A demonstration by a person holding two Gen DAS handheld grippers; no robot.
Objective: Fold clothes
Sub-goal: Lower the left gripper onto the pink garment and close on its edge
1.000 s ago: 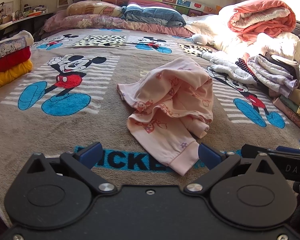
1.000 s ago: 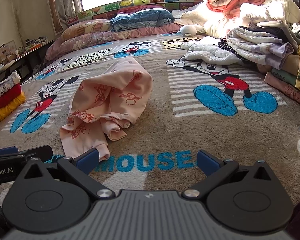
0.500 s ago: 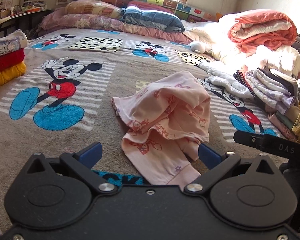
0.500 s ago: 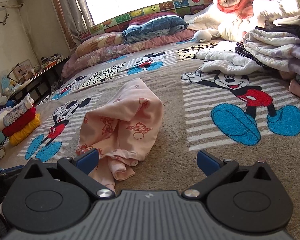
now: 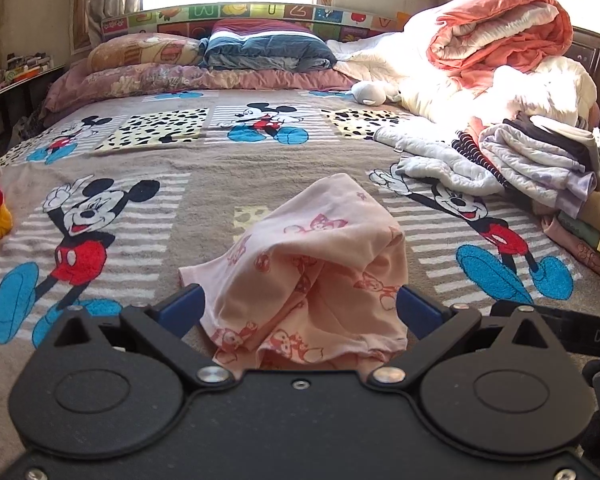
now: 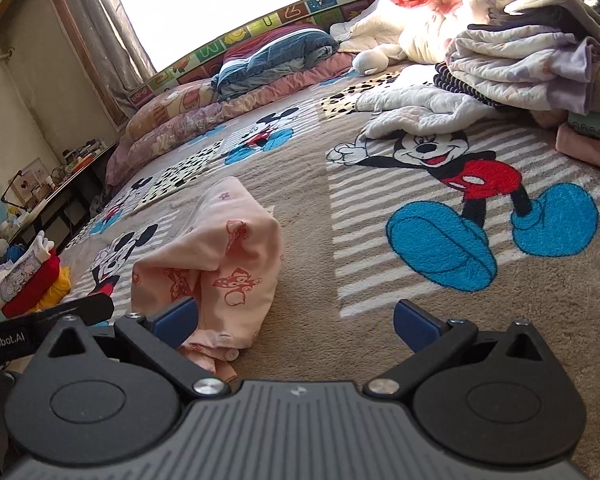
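A: Left gripper (image 5: pixel 300 312): jaws are standing wide, blue pads either side of the pink garment (image 5: pixel 312 280); nothing is being clamped. Contact between pads and cloth cannot be told.

B: Right gripper (image 6: pixel 296 320)?

A: Also spread wide, gripping nothing. Its left pad is sitting just beside the pink garment (image 6: pixel 220 264), lower left of that frame; bare bedspread (image 6: pixel 340 340) is lying between the jaws.

B: Garment condition?

A: Crumpled, heaped in a mound, lying mid-frame on the cartoon-mouse bedspread (image 5: pixel 204 168).

B: Surroundings?

A: Pile of clothes (image 5: pixel 540 156) is sitting at right edge, orange quilt (image 5: pixel 500 28) upper right, pillows (image 5: pixel 204 64) along the top, folded stack (image 6: pixel 32 280) at left edge.
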